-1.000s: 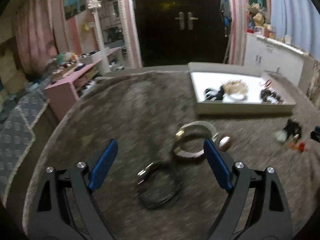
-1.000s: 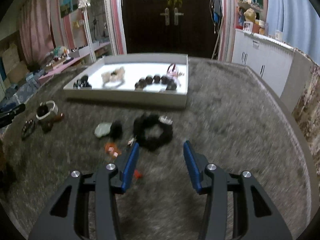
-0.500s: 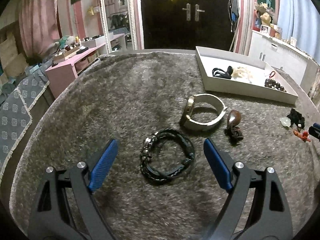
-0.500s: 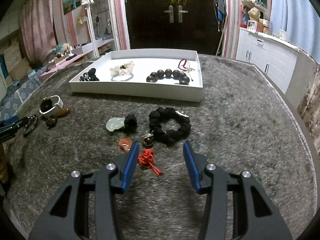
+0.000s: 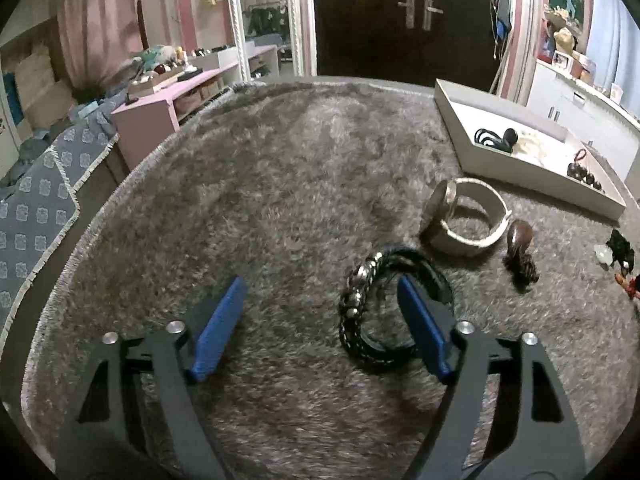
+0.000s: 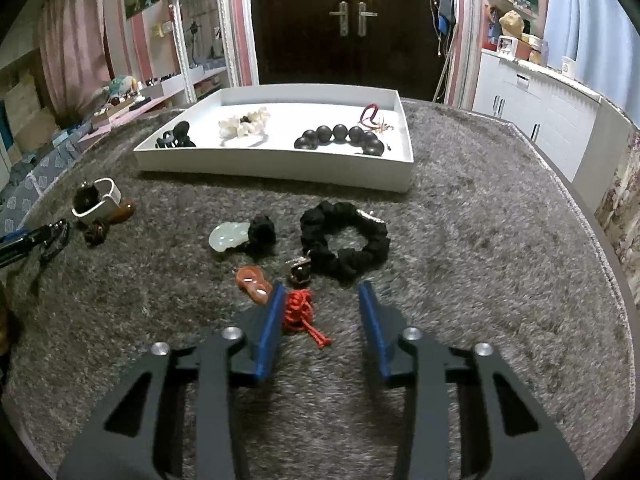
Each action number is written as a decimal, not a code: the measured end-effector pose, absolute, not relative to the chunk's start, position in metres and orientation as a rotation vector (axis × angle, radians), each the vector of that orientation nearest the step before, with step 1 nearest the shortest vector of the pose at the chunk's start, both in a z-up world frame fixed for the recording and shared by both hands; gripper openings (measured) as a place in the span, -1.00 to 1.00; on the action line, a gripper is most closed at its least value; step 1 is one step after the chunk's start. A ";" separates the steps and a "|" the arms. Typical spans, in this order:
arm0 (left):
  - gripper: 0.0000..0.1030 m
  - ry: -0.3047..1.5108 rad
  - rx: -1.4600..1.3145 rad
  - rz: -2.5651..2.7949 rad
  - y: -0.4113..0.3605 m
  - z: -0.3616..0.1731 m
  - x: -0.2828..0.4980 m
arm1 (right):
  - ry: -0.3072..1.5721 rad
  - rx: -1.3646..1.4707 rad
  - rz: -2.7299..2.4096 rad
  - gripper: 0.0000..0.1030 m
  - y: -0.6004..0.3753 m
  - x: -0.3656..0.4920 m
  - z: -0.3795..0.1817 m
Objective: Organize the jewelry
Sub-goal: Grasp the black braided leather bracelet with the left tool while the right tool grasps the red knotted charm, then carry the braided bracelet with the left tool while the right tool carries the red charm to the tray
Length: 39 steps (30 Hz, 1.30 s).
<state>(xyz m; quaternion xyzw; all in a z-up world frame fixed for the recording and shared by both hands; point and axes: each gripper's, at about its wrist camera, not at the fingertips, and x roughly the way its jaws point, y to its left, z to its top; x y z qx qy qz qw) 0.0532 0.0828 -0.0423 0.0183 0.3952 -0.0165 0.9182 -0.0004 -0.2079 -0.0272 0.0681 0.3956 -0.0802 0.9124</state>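
A black braided bracelet (image 5: 360, 312) lies on the grey shaggy cover. My left gripper (image 5: 320, 280) is low over it with its jaws closing. The right finger stands inside the loop, the bracelet's left band lies between the pads, and the left pad (image 5: 218, 328) is well clear of it. My right gripper (image 6: 320, 290) is also closing, around a red knotted cord (image 6: 298, 312). The knot lies against the left pad (image 6: 272, 320), and the right pad stands apart. A white tray (image 6: 272, 168) at the back holds black beads (image 6: 340, 136), a white piece and a black hair claw.
Loose on the cover lie a white-strapped watch (image 5: 468, 216), a brown pendant (image 5: 520, 248), a black scrunchie (image 6: 344, 240), a pale jade pendant (image 6: 228, 236), an orange pendant (image 6: 252, 280) and a small dark charm (image 6: 300, 272). The round table's edge curves on the left, with a pink shelf (image 5: 152, 112) beyond.
The left gripper sank and shifted left, so the bracelet now sits at its right finger instead of centred. Both pairs of jaws have narrowed. The red knot stays between the right fingers.
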 end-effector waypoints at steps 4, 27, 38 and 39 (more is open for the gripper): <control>0.26 0.844 0.065 -0.062 0.075 -0.049 0.056 | 0.846 0.117 -0.161 -0.47 -0.203 0.006 -0.031; -0.75 0.868 0.099 -0.157 0.056 -0.052 0.057 | 0.879 0.099 -0.113 -0.85 -0.196 0.011 -0.037; -0.76 0.853 0.070 -0.148 0.056 -0.045 0.052 | 0.860 0.139 -0.108 -0.86 -0.203 0.007 -0.036; -0.76 0.852 0.076 -0.146 0.055 -0.044 0.051 | 0.855 0.141 -0.110 -0.86 -0.204 0.006 -0.035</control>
